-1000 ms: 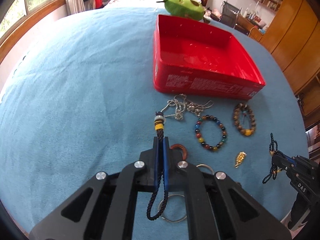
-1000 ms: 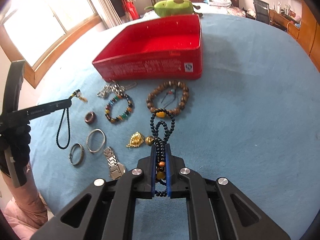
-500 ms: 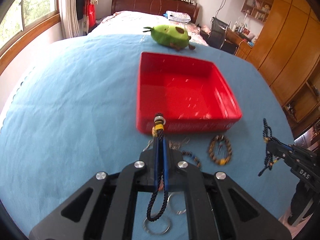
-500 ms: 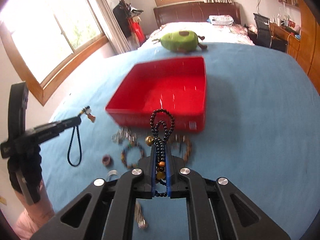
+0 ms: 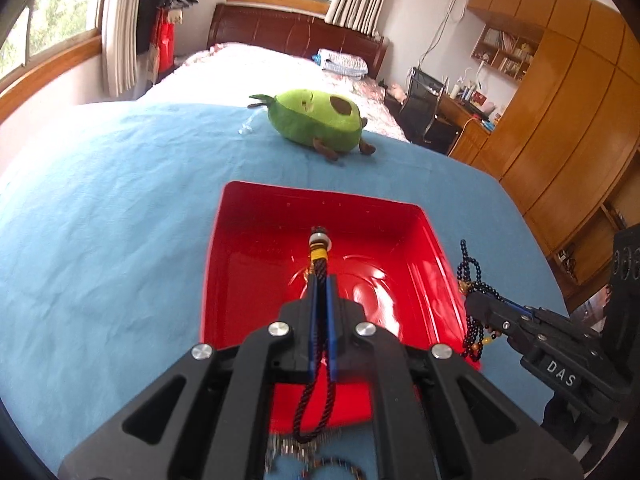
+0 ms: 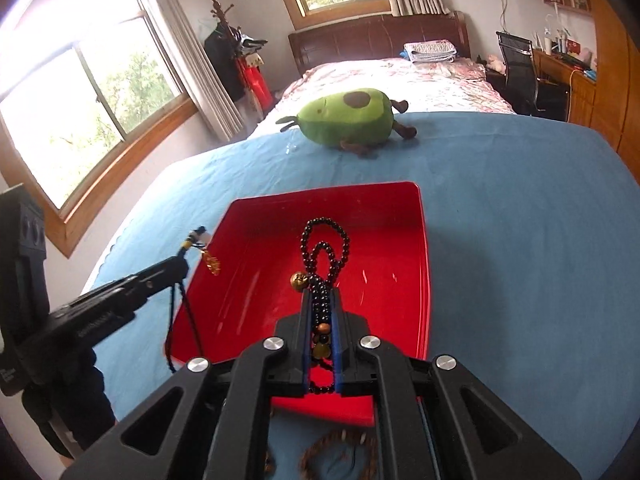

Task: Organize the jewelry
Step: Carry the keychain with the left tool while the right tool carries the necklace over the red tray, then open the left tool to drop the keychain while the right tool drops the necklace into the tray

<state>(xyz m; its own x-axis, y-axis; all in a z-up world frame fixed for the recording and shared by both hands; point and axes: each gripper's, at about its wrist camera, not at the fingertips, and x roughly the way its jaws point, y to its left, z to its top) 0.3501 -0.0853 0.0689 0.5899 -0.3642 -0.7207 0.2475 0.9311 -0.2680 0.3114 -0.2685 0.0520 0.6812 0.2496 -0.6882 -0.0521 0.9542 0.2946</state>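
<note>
our left gripper (image 5: pixel 320 280) clamped on cord pendant (image 5: pixel 319 245) | our right gripper (image 6: pixel 320 300) clamped on black bead strand (image 6: pixel 325 240) | both over red tray (image 5: pixel 256 248)

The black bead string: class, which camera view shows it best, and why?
The right wrist view: the black bead string fills the centre, its loops, gold bead and amber beads plain between the shut right tongs, over the red tray. The left wrist view shows it small, side-on, at the right edge.
</note>
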